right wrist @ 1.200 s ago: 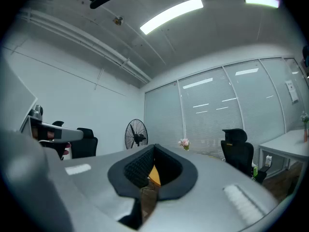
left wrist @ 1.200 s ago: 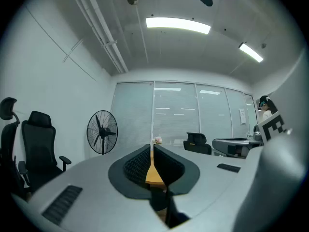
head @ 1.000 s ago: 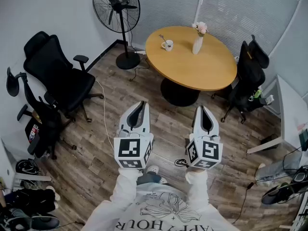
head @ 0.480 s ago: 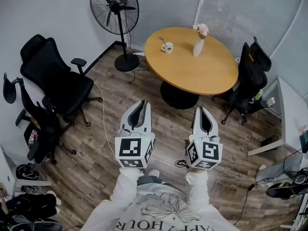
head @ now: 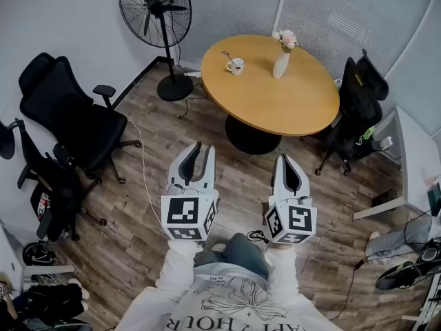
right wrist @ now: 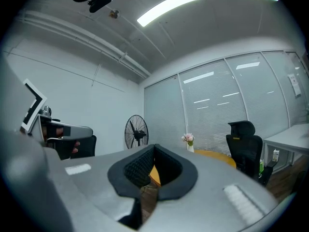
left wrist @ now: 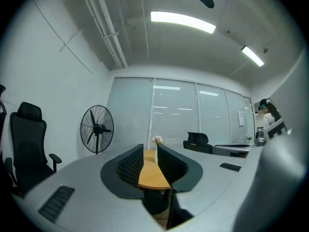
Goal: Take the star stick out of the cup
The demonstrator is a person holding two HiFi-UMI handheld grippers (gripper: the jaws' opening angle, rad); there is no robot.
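The star stick (head: 227,54) is leaning in the white cup (head: 235,65) on the round table (head: 289,102) at upper centre, well apart from the left gripper (head: 204,147), which is opening its empty jaws, and the right gripper (head: 284,159), jaws closed, so this is likely still the approach, calling for closing in on the cup.

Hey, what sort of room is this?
Probably a small office meeting room: a round wooden table, black office chairs and blinds across the glass wall.
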